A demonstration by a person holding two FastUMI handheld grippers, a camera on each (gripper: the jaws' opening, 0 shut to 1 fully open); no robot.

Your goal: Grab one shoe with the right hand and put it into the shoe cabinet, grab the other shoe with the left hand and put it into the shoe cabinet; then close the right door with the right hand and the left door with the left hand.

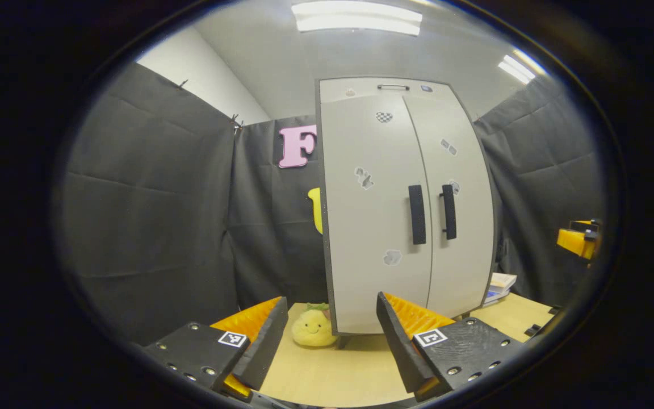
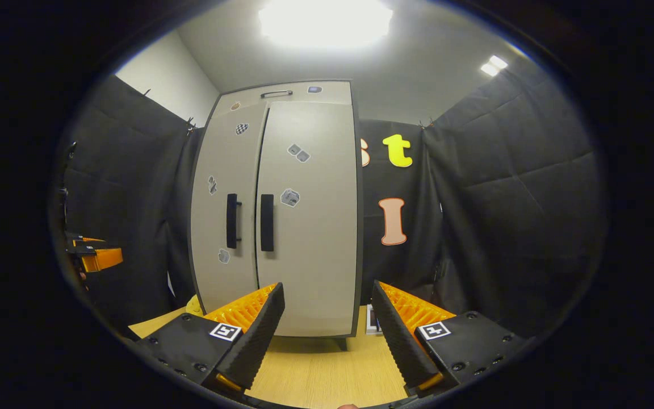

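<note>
While both doors [image 1: 384,216] sit closed, plush toy [image 1: 311,328] beside shoe cabinet [image 2: 281,210]

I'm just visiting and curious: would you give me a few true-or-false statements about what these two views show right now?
1. Both cabinet doors are shut. True: left door and right door meet.
2. The left tool grips a shoe. False: it is open and empty.
3. A yellow plush toy sits beside the cabinet. True.
4. The right tool is closed. False: it is open.
5. The door handles are white. False: black.
</note>
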